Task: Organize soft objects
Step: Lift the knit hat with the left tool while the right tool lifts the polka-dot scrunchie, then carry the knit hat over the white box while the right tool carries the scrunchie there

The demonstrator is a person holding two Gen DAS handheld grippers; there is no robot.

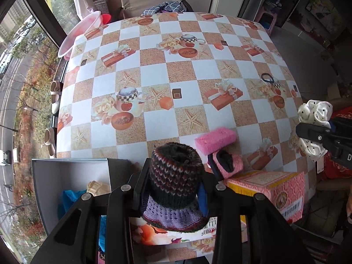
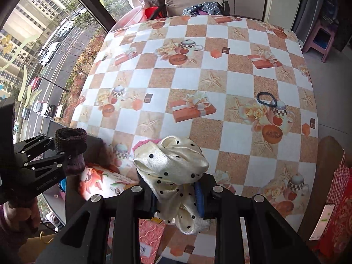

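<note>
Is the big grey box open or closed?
Open. The left wrist view looks straight down into the grey box, with no lid on top, and shows a blue thing and a cream thing lying inside.

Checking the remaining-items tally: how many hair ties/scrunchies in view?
2. Cream polka-dot scrunchie clamped in the right gripper; black hair tie lying on the tablecloth. The open box may hide others.

Knitted sock (image 1: 176,176): dark bands zigzagged in red and white, with a lilac openwork part. Satin scrunchie (image 2: 173,173): cream with black dots. Sponge (image 1: 215,139): pink. Tablecloth (image 1: 198,70): white and sandy-tan checks printed with starfish, teapots, roses and orange gift boxes. Hair tie (image 2: 266,99): black. Carton (image 1: 275,189): pink lattice with yellow.
</note>
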